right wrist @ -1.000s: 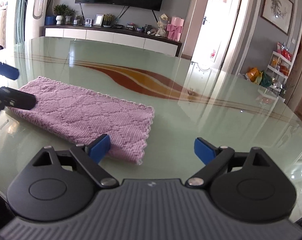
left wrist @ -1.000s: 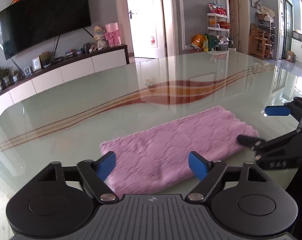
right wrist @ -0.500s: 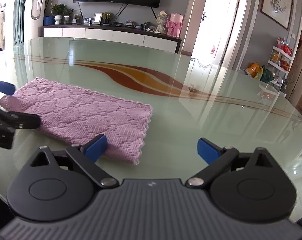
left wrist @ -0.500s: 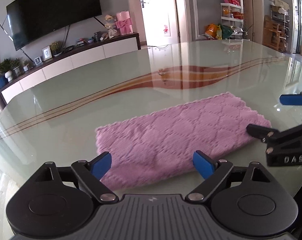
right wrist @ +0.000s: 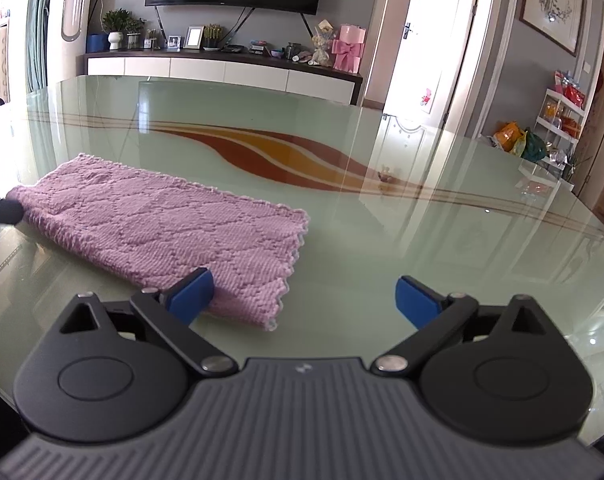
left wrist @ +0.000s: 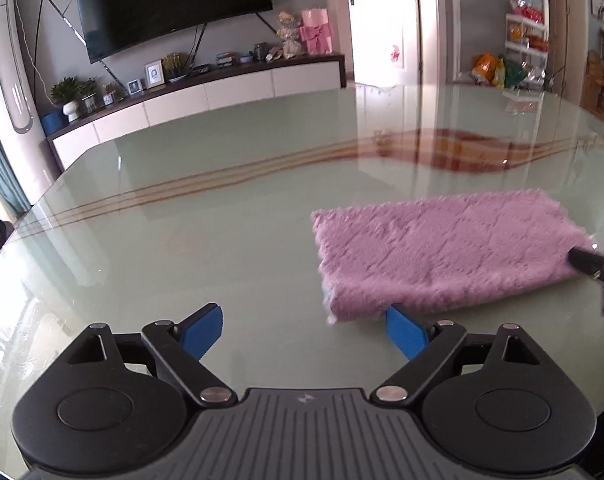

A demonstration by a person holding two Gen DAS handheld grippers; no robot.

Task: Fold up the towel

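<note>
The left gripper (left wrist: pixel 302 332) is held low over the glass table (left wrist: pixel 222 240), its two blue-padded fingers (left wrist: pixel 202 330) spread wide with nothing between them. Only bare glass is seen in the gap. The pink towel (left wrist: pixel 442 258) lies folded flat on the table, ahead and to the right of this gripper; its near left corner sits just beyond the tip of the right-hand finger, which overlaps the towel's near edge in the left wrist view, though whether it touches the cloth cannot be told. The left-hand finger is well apart from the towel. At the towel's far right end, a dark finger of the right gripper (left wrist: pixel 594 266) is seen at the edge of the cloth.

In the right wrist view the towel (right wrist: pixel 162 228) lies ahead and to the left, stretched from the left edge of the table toward the middle, with its scalloped short edge nearest the right gripper (right wrist: pixel 302 298). The fingers (right wrist: pixel 416 300) of this gripper are also spread wide and empty. The left-hand finger stands over the towel's near corner; contact cannot be judged. The right-hand finger is over bare glass, well clear of the cloth. At the towel's far left end a dark fingertip of the left gripper (right wrist: pixel 0 210) is seen just beside the cloth.
</note>
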